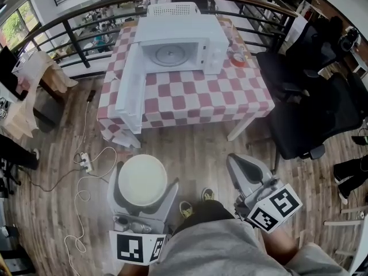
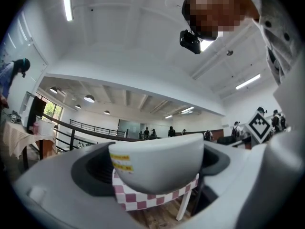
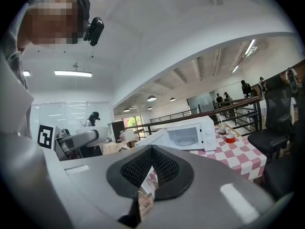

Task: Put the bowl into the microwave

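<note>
A white bowl (image 1: 142,180) sits clamped between the jaws of my left gripper (image 1: 142,183), low in the head view, well short of the table. In the left gripper view the bowl (image 2: 159,168) fills the gap between the jaws and bears a yellow sticker. The white microwave (image 1: 181,43) stands on the checkered table (image 1: 190,96) with its door (image 1: 131,79) swung wide open to the left and its glass turntable showing. My right gripper (image 1: 246,174) is shut and empty; its pads (image 3: 167,173) press together, with the microwave (image 3: 190,135) beyond.
A red-lidded container (image 1: 238,58) sits on the table right of the microwave. Black office chairs (image 1: 310,108) stand at the right. A power strip and cables (image 1: 86,165) lie on the wooden floor at the left. A railing (image 1: 86,22) runs behind the table.
</note>
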{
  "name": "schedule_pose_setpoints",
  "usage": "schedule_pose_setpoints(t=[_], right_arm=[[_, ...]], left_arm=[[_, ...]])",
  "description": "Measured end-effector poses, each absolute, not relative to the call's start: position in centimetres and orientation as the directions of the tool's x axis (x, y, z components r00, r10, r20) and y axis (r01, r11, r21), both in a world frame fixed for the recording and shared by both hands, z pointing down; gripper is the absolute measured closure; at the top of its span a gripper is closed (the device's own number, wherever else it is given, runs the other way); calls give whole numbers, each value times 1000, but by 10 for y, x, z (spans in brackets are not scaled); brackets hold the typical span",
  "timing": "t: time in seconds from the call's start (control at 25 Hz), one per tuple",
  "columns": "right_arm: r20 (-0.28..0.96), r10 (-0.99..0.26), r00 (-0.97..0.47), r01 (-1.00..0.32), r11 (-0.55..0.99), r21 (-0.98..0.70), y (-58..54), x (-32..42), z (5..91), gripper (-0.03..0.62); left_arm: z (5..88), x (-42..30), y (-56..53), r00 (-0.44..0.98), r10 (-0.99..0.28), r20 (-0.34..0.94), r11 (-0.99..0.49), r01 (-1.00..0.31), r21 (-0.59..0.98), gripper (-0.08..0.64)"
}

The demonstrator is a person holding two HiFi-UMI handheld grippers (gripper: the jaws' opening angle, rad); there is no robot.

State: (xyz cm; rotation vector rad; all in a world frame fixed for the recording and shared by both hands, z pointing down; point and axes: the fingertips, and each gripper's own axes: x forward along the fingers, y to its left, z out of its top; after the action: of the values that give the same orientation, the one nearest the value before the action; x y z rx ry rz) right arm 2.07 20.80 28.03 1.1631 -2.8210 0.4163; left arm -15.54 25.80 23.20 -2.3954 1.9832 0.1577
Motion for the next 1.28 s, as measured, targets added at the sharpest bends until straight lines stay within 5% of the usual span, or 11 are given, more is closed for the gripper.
schedule_pose_setpoints(t=[1.28], right_arm=[[131, -700, -702, -709, 673, -210, 197, 27, 278, 594]], left_arm=[[226, -144, 247, 212, -971, -112, -215, -976, 18, 49]])
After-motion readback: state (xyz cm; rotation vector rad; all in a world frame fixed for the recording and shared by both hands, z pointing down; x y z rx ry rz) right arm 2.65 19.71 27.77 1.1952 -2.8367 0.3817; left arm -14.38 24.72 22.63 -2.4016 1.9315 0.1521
